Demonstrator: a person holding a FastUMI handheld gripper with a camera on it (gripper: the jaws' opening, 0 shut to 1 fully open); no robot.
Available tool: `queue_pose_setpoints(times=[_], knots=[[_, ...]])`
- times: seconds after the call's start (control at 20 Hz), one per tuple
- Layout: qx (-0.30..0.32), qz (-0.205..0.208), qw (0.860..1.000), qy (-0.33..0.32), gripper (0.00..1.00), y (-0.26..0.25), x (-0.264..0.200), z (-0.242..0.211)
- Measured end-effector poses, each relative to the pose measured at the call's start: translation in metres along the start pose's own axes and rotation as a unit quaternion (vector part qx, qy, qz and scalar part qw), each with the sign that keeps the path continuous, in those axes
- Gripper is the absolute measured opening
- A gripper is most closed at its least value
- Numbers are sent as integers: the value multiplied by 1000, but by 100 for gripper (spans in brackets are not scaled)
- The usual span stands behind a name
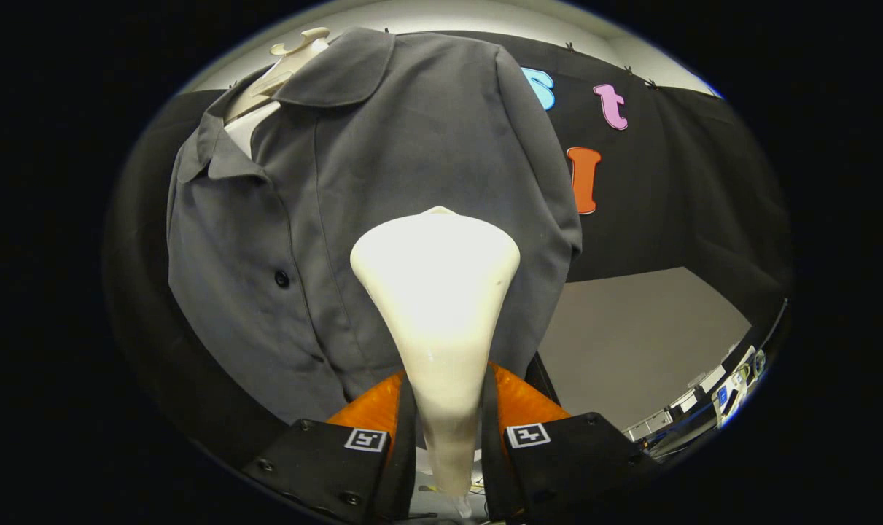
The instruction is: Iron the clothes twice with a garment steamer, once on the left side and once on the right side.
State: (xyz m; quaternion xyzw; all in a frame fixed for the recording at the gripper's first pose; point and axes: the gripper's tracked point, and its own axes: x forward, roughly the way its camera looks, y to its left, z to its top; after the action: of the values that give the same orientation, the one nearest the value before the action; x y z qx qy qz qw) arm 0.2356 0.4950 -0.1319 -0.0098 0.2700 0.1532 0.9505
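Tool (448, 437) pinching garment steamer (435, 292) by its neck, head against grey shirt (383, 182) just ahead. Looks like mid-pass, one side. Next: steady stroke, keep contact.

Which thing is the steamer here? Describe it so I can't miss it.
Start at the grey shirt hanging on the mannequin. In front of it rises the steamer, gripped between the gripper's jaws. It is the only glossy cream piece, flaring from a narrow neck to a wide head.

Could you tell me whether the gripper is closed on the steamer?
Shut: both fingers of the gripper press against the steamer handle between them, its head before the grey shirt.
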Motion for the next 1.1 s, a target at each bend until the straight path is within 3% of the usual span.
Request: queue_pose_setpoints(times=[1.1], knots=[[-1, -3, 994, 111, 46, -22, 35, -132]])
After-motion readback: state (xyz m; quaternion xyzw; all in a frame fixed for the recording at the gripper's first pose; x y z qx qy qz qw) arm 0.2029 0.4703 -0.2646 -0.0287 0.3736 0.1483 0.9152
